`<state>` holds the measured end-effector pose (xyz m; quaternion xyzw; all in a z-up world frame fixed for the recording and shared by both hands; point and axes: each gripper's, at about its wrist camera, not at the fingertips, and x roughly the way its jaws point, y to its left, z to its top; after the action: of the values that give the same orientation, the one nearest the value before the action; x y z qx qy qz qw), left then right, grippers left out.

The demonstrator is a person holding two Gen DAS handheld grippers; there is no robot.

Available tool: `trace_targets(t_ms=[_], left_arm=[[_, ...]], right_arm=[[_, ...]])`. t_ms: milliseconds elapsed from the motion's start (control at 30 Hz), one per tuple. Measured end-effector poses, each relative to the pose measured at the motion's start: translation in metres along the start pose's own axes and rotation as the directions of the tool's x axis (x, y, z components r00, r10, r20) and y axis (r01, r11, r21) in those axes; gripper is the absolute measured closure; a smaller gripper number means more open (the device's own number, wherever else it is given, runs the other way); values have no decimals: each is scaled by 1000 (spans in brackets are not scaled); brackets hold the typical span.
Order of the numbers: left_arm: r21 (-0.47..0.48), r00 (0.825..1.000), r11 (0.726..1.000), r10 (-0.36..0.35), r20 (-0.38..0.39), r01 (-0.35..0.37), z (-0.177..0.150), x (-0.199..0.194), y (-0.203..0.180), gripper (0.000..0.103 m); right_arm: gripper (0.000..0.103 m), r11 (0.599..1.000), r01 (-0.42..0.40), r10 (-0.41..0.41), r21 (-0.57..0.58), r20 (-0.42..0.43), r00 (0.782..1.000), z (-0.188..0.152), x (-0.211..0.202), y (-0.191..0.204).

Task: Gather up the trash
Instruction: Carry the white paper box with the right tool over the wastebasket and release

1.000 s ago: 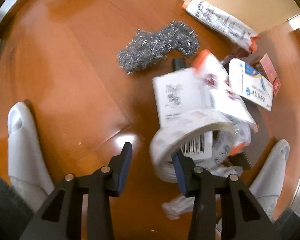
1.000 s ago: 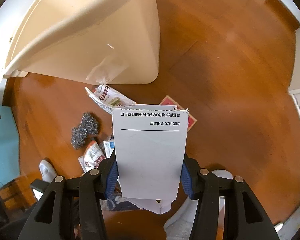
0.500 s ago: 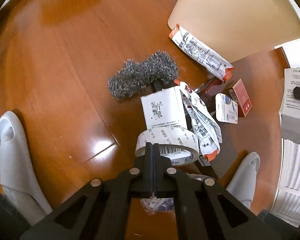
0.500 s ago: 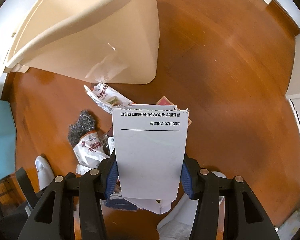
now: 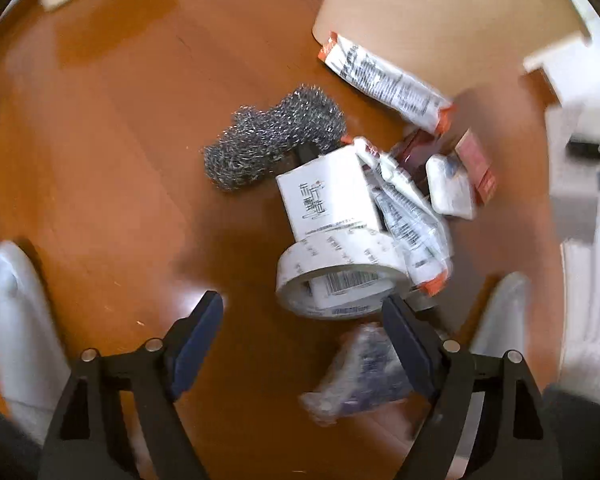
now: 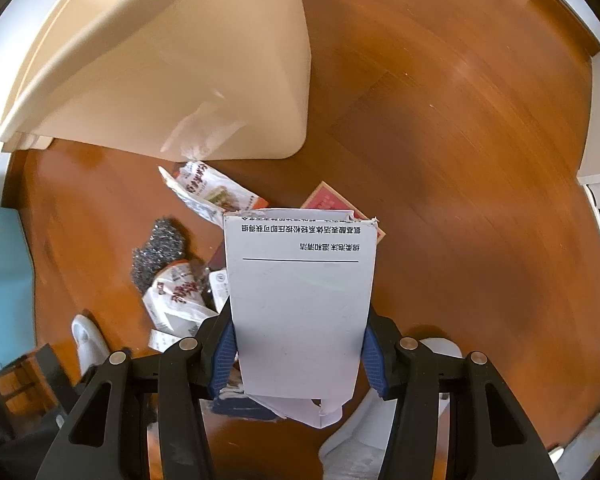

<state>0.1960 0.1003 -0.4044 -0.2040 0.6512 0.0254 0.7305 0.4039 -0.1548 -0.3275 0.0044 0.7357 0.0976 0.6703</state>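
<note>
The left gripper (image 5: 302, 314) points steeply down at the wooden floor (image 5: 100, 140). Its jaws are opening and stand wide, with nothing pressed between the pads. The tape roll (image 5: 340, 276) lies just beyond the right-hand fingertip, slightly right of the jaw centreline, with its open core tilted toward the gripper. A barcode label shows inside the core; the print on the band is too blurred to read. Judged from this layout, the next grasp needs a shift to the right and farther out.

Behind the roll lies a white carton (image 5: 328, 196) with dark print. A steel wool scourer (image 5: 276, 136) lies to its far left. A long wrapper with orange ends (image 5: 384, 84) lies at the foot of the cream bin (image 5: 440, 12). A crumpled clear bag (image 5: 360, 372) lies under the right-hand finger.

The right gripper (image 6: 300, 346) points straight down and clamps a white carton sleeve (image 6: 300, 300) across its short width, long axis running away from the jaws. The sleeve carries inverted Chinese text, not legible enough to transcribe.
</note>
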Motion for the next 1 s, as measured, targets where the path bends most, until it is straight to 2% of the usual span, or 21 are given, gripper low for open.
trace_targets(t_ms=[33,133,233,400,533,600,667,700,733,800,933,1000], left_arm=[[15,998,998,56,8,-56,0,0,-1,21],[63,996,994,86,21,-87,2,0,-3,21],[85,996,993,84,6,-84,4,5,-7,21],[124,992,985,123,18,-124,7,18,-11,24],[118,996,989,89,5,-89,15,27,-5,25],[118,998,991,57,-3,-56,18,27,-7,35],[115,1000,993,-20,-24,23,19,23,-8,78],[125,1000,992,-8,-21,10,20,20,-9,84],[124,999,992,-26,-24,29,20,19,-9,89],[101,996,992,-77,-46,81,18,16,-4,94],[62,991,990,-128,-26,130,9,-8,4,95],[9,989,988,-151,-2,151,3,-27,10,95]], right_arm=[[48,1000,1,-1,-4,-2,1000,0,1,0],[48,1000,-10,10,2,-6,1000,-1,4,0],[48,1000,-13,13,-1,-2,1000,0,3,0],[48,1000,-14,14,13,-3,1000,0,5,-3],[48,1000,-11,11,6,-2,1000,1,5,-3],[48,1000,-4,4,-3,2,1000,2,4,-1],[48,1000,1,-1,-8,4,1000,1,4,0],[48,1000,2,-2,-9,3,1000,1,4,1],[48,1000,4,-4,-11,4,1000,2,3,1],[48,1000,8,-8,-18,10,1000,2,-1,4],[48,999,16,-15,-36,36,999,0,-19,8],[48,999,16,-14,-41,36,999,-2,-30,10]])
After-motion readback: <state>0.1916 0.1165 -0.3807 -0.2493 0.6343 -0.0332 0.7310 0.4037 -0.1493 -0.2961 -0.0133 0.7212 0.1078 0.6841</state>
